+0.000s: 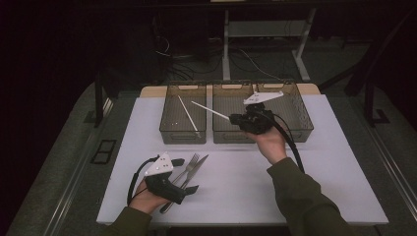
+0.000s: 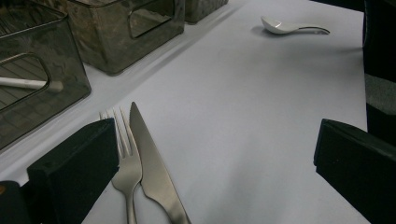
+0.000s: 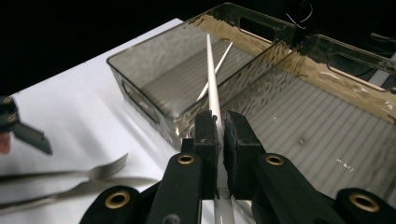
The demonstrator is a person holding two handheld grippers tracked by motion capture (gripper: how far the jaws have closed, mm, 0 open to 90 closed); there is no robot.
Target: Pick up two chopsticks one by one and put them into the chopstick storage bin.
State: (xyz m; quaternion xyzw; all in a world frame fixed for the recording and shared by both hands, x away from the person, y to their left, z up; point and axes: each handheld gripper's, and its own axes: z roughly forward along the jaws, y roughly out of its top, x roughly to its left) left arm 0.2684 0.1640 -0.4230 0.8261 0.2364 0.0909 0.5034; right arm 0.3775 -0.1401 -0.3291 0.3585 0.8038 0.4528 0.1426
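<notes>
Fingers (image 3: 208,135) pinch chopstick (image 3: 213,84), tip toward left bin (image 3: 140,100).

We see a glossy metal fork (image 2: 125,161) and knife (image 2: 152,168) on a matt white mat (image 2: 261,107) — smoky ribbed translucent plastic bins (image 3: 187,70) behind.

A white rectangular mat (image 1: 314,187) covers the tabletop. At its far edge two smoky translucent plastic bins stand side by side: the narrower left bin (image 1: 169,128) and the wider right bin (image 1: 300,118), close together. Inside the left bin a thin white chopstick (image 1: 187,115) lies slantwise on the floor. A second white chopstick (image 1: 210,110) sits above the gap between the bins, clamped in the right gripper (image 1: 235,118), which hangs over the right bin. Near the mat's front left, a steel fork (image 1: 189,164) and steel knife (image 1: 194,169) lie side by side, fork on the left, between the spread jaws of the left gripper (image 1: 184,175). A white ceramic spoon (image 2: 292,26) lies well apart from them on the mat.
</notes>
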